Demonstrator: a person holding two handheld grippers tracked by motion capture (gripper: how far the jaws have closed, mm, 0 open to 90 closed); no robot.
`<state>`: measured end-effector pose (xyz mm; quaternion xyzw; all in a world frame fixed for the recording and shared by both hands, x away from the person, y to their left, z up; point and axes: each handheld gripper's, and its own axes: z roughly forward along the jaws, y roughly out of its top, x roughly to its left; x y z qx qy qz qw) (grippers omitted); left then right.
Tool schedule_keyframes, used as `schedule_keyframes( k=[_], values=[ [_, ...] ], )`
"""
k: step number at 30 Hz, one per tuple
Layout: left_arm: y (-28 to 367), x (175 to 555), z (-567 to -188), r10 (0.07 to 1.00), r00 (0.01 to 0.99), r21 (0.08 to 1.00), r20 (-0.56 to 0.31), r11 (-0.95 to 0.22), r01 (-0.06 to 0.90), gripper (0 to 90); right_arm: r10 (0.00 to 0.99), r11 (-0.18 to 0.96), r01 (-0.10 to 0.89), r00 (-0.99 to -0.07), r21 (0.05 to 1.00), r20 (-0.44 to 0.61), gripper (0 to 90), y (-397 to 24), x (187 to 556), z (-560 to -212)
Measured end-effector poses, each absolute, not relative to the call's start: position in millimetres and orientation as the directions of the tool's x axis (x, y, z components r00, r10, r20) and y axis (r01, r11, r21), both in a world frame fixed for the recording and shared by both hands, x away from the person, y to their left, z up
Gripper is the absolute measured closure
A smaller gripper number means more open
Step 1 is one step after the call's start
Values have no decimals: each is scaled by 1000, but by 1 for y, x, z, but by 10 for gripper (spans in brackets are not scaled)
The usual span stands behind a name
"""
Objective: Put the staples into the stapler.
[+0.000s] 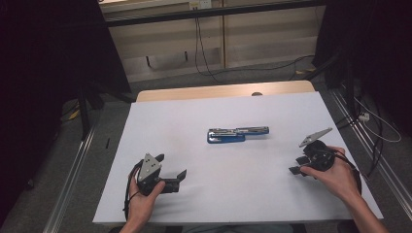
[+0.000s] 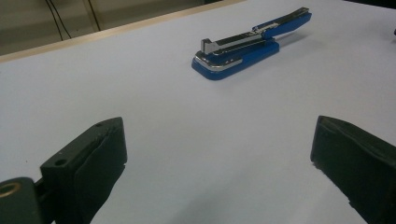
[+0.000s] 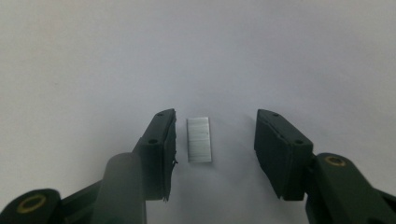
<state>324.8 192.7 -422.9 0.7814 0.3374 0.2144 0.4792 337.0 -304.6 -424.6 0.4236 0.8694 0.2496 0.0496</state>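
Right tool spread around a small, flat, silvery strip of staples, pads not touching it

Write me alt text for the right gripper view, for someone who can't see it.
A small silvery strip of staples lies flat on the white table between the two black jaws of the right tool, nearer the jaw at the left of the picture. The jaws stand apart, neither visibly pressing on the strip.
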Motion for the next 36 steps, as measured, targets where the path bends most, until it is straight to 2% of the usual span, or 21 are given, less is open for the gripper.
schedule_keyframes(
  k=[9,20,22,24,36],
  values=[
    [192,326,-423,730,683,894,12,-314,320,38,741,559,694,-664,453,102,638,-301,333,-424],
    [192,326,-423,728,685,894,12,-315,319,38,729,599,675,-683,431,55,712,-294,333,-424],
    [192,326,-422,728,686,895,12,-313,317,38,724,603,672,-687,430,59,770,-293,333,-424],
    [192,326,-422,729,685,895,9,-311,319,37,720,605,669,-692,432,63,787,-293,333,-424],
    [193,326,-423,726,687,893,10,-315,320,37,725,594,674,-685,440,71,793,-293,333,-424]
  ],
)
